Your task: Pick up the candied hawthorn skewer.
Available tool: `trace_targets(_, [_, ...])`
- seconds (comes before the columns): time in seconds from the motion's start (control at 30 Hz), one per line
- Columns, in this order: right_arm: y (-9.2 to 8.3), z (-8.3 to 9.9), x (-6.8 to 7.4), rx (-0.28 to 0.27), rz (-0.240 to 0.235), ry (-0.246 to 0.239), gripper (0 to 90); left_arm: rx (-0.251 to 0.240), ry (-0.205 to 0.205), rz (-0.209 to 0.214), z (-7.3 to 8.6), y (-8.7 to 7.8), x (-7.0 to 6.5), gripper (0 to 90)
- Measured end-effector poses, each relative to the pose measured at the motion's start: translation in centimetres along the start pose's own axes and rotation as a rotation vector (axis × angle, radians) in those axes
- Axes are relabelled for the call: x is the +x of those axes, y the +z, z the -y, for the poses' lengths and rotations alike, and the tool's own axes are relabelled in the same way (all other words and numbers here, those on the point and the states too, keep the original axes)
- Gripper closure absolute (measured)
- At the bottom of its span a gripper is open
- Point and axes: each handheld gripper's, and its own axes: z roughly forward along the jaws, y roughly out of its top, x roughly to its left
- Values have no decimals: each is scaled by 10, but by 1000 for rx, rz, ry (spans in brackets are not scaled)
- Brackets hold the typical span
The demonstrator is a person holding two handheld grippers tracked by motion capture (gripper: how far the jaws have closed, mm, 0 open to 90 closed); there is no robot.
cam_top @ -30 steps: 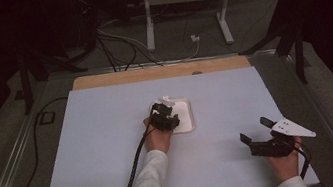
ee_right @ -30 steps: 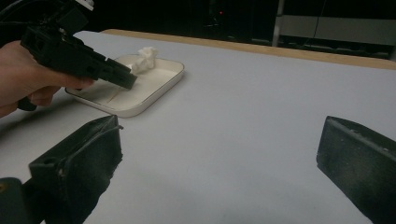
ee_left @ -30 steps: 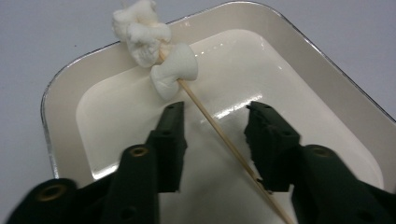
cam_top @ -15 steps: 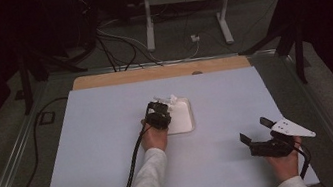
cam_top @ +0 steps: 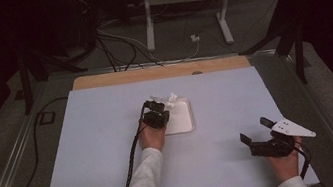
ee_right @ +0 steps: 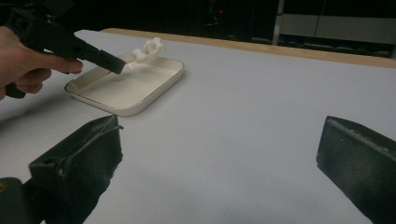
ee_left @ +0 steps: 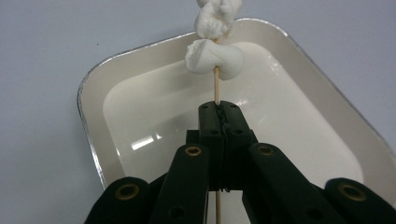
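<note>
Pinching a thin wooden skewer (ee_left: pixel 216 88) threaded with white marshmallow lumps (ee_left: pixel 214 57), the left gripper (ee_left: pixel 219 112) has just closed over the shallow cream enamel tray (cam_top: pixel 186 127), centre of the worktop (cam_top: pixel 87 151). Next comes lifting it clear. The right gripper (cam_top: pixel 256 132) waits wide at five o'clock.

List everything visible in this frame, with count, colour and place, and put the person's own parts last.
Table: one, pale blue-grey top with a wooden far edge.
Tray: one, cream-white, mid-table.
Skewer: one, thin, wooden, over the tray, clamped in the left gripper.
White lumps: at least two, white, threaded on the skewer.
Metal stand: one, grey, on the floor beyond the table.
Cables: several, dark and white, on the floor.
Left gripper: black, shut on the skewer.
Right gripper: black, open, near right of the table.
</note>
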Motion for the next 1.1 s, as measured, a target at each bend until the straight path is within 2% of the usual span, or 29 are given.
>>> trace_targets(0.43, [0, 0, 0, 0, -1, 0, 3, -41, 6, 29, -3, -16, 5, 900])
trace_targets(0.9, [-1, 0, 0, 1, 2, 3, 3, -77, 42, 53, -2, -38, 9, 900])
trace_targets(1.1, [0, 1, 1, 3, 2, 0, 3, -100, 33, 74, 2, -51, 15, 900])
